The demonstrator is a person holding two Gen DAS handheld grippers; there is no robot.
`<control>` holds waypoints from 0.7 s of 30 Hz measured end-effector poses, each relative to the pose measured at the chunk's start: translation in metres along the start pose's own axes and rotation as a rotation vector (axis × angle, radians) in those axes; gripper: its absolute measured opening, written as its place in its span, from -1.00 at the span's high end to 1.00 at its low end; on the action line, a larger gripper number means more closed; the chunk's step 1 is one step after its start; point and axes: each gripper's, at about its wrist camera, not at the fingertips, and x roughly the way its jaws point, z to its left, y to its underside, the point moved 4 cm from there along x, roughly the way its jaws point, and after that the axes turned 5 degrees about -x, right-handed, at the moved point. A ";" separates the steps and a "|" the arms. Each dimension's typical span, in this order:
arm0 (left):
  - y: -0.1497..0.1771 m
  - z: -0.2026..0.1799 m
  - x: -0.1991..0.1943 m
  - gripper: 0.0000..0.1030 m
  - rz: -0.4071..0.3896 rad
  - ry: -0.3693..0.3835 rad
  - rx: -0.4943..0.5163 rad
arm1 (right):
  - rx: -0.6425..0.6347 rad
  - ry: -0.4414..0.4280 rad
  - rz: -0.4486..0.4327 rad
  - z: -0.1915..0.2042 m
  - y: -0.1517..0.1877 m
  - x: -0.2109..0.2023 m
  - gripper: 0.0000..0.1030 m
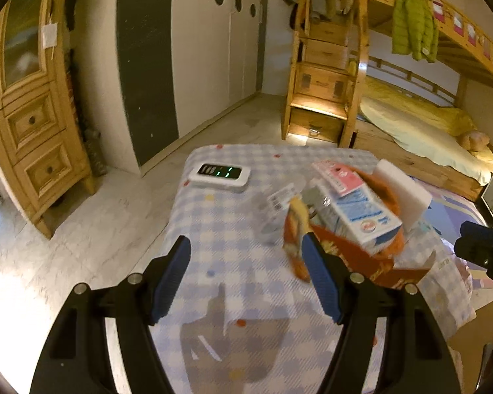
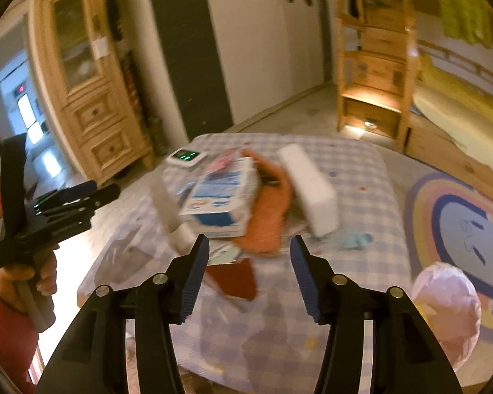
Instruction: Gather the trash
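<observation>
On the blue-checked cloth-covered counter (image 2: 361,164), left to right: one white digital timer (image 2: 185,157), one blue-white carton (image 2: 223,197), one orange cloth (image 2: 266,210), one white foam block (image 2: 309,187). Left tongs (image 1: 246,279) and right tongs (image 2: 249,272) are spread, empty.

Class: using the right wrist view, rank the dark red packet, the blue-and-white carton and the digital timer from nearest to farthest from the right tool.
1. Dark red packet, just ahead of the right tool.
2. Blue-and-white carton, mid-table.
3. Digital timer, far left corner.
</observation>
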 end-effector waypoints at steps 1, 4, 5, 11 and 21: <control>0.003 0.003 -0.001 -0.33 0.005 -0.002 -0.004 | -0.023 -0.011 0.001 0.011 -0.003 0.002 -0.02; 0.011 0.008 -0.005 -0.33 0.012 0.009 -0.020 | -0.059 -0.034 0.006 0.027 -0.008 0.006 -0.02; 0.013 0.010 -0.006 -0.33 0.014 0.013 -0.025 | -0.072 -0.041 0.009 0.034 -0.010 0.009 -0.02; 0.022 0.018 -0.005 -0.33 0.027 0.035 -0.036 | -0.146 -0.058 0.045 0.060 -0.016 0.040 0.15; 0.024 0.022 0.004 -0.33 0.037 0.044 -0.051 | -0.218 -0.050 0.120 0.069 -0.011 0.080 0.46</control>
